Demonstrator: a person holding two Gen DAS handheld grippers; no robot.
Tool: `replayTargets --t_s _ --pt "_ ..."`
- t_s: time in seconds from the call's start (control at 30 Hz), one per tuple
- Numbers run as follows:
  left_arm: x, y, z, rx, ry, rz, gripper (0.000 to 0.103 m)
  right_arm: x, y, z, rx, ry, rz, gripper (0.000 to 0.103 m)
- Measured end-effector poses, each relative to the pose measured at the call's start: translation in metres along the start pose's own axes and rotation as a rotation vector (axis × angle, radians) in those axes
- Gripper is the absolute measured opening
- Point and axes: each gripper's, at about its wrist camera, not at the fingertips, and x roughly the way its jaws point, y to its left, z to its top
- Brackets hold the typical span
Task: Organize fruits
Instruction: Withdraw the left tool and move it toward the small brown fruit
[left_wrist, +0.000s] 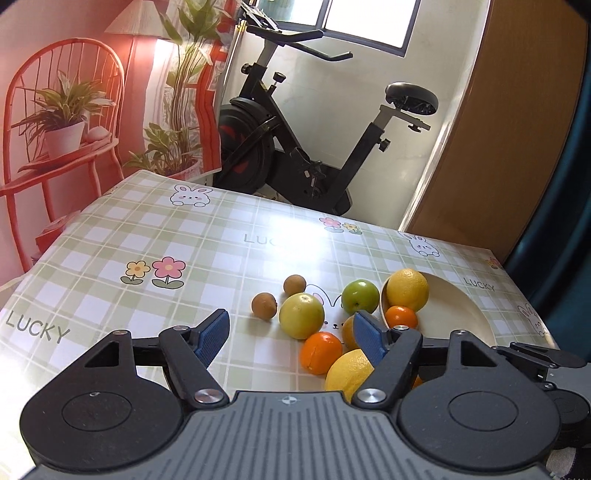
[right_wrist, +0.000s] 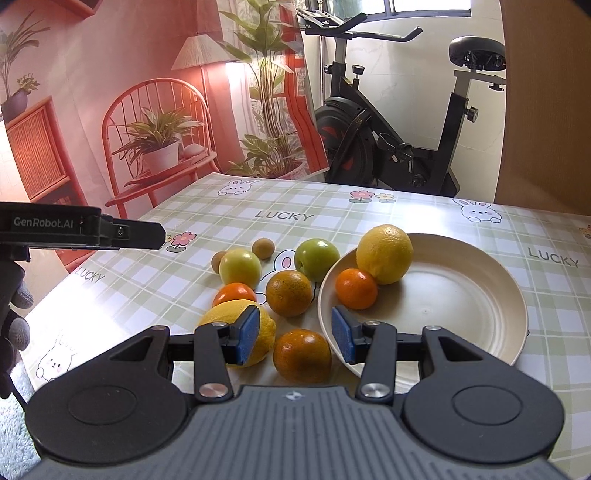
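Note:
A cream plate (right_wrist: 480, 332) holds a lemon (right_wrist: 385, 254) and a small orange (right_wrist: 356, 288). Left of it on the checked tablecloth lie a green apple (right_wrist: 317, 258), a yellow-green apple (right_wrist: 240, 267), two small brown fruits (right_wrist: 263, 248), several oranges and a second lemon (right_wrist: 221, 317). My right gripper (right_wrist: 295, 339) hovers open over one orange (right_wrist: 302, 356), its pads clear of it. My left gripper (left_wrist: 291, 338) stands open above the table with nothing between its pads; the yellow-green apple (left_wrist: 301, 315) lies just beyond them.
A black finger (right_wrist: 140, 233) of the left gripper reaches in from the left edge, with a gloved hand (right_wrist: 14, 314) below it. An exercise bike (left_wrist: 314, 147) stands behind the table's far edge. A printed backdrop (left_wrist: 74, 110) hangs at the back left.

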Motion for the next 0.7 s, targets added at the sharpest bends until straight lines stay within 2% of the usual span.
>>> replayTargets --t_s 0.17,0.4,0.7 --pt "0.004 0.004 -0.009 0.018 0.023 0.002 0.076 0.001 0.007 0.001 -0.028 0.004 0.01 0.047" --pt "-0.002 0.017 -0.003 -0.011 -0.007 0.003 0.075 0.002 0.01 0.006 -0.042 0.005 0.017 0.047" --pt "-0.019 0.027 0.047 0.023 -0.119 0.056 0.075 0.004 0.007 0.04 -0.044 -0.02 0.065 0.047"
